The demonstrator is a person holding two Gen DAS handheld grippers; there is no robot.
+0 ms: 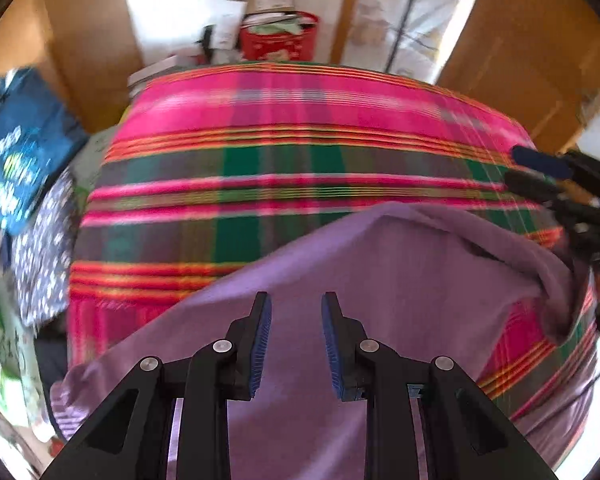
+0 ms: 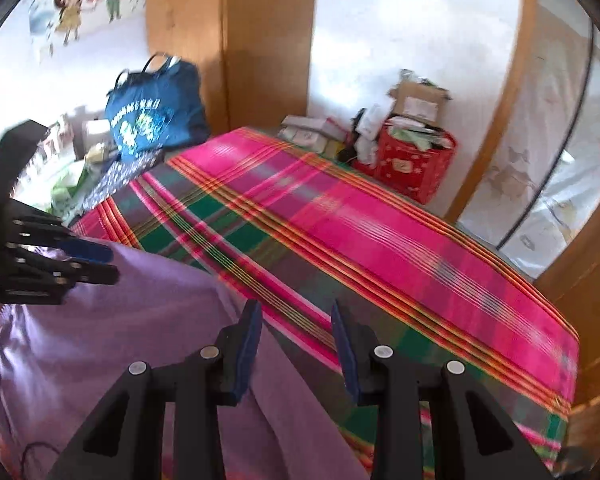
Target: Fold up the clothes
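Observation:
A purple garment [image 1: 380, 280] lies spread over the near part of a table covered with a pink, green and orange plaid cloth [image 1: 284, 128]. My left gripper [image 1: 296, 300] hovers open just above the garment, with nothing between its blue pads. My right gripper [image 1: 514, 166] shows at the right edge, over the plaid cloth beyond the garment's rumpled far corner. In the right wrist view, my right gripper [image 2: 295, 308] is open and empty above the garment's [image 2: 120, 340] right edge, where it meets the plaid cloth [image 2: 380, 220]. The left gripper [image 2: 113, 265] reaches in from the left above the garment.
A blue bag [image 2: 156, 116] and a dark dotted fabric [image 1: 44, 252] sit off the table's left side. A red box [image 2: 412, 164] stuffed with papers and cardboard boxes [image 2: 416, 100] stand beyond the far end. Wooden panels [image 2: 260, 40] surround the table.

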